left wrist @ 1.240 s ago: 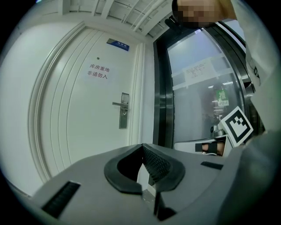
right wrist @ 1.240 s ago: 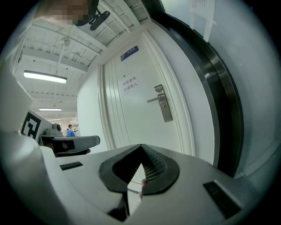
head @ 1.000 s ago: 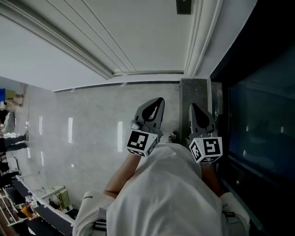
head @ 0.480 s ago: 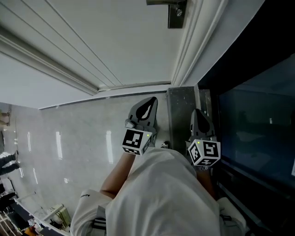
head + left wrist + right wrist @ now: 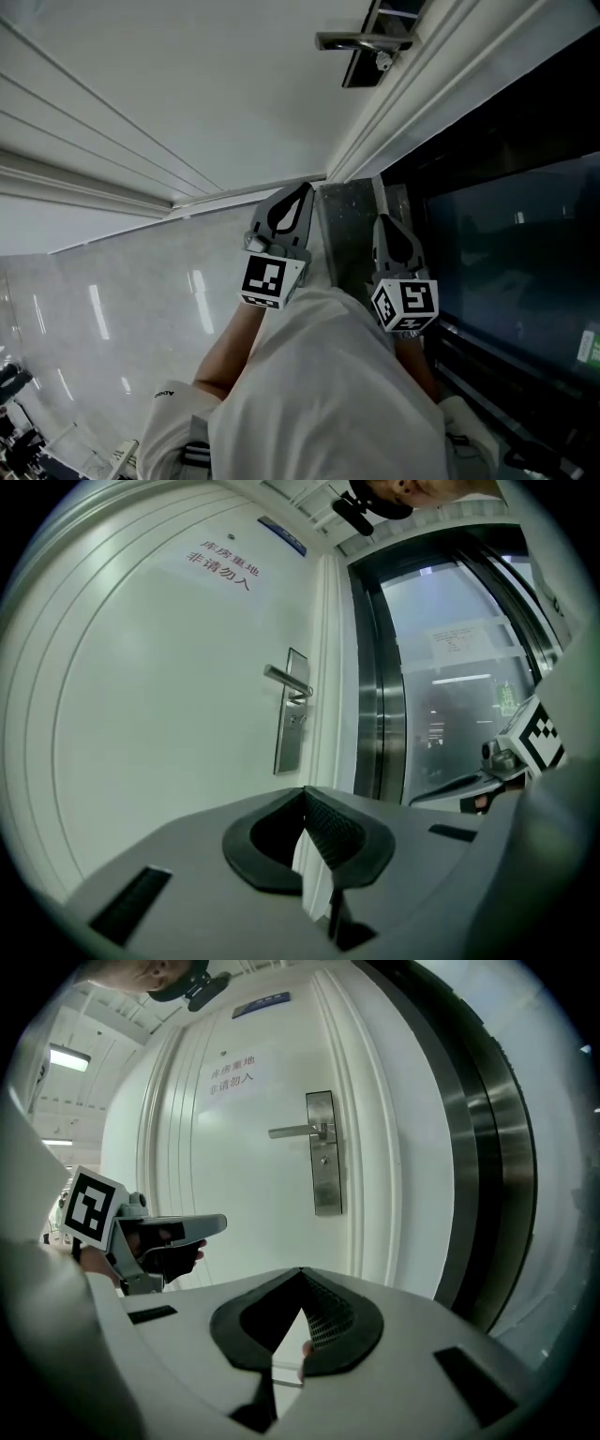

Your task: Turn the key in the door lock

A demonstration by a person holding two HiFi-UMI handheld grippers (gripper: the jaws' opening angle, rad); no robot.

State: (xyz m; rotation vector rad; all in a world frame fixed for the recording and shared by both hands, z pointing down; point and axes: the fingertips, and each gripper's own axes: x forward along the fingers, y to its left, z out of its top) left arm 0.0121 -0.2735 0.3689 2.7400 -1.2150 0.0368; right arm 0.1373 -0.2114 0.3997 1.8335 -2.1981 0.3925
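Two grippers, left (image 5: 300, 193) and right (image 5: 384, 225), each clenched empty, facing one white door (image 5: 246, 1185), one handle (image 5: 296, 1131), one lock plate (image 5: 325, 1177), well apart.

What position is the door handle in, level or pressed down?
Level: in the right gripper view the door handle juts straight sideways from its lock plate, with no droop.

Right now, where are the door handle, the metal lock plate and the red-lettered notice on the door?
door handle (image 5: 295, 1132), right gripper view, middle of the lever.
metal lock plate (image 5: 326, 1190), right gripper view, bare lower part of the plate.
red-lettered notice (image 5: 232, 1071), right gripper view, middle of the lettering.
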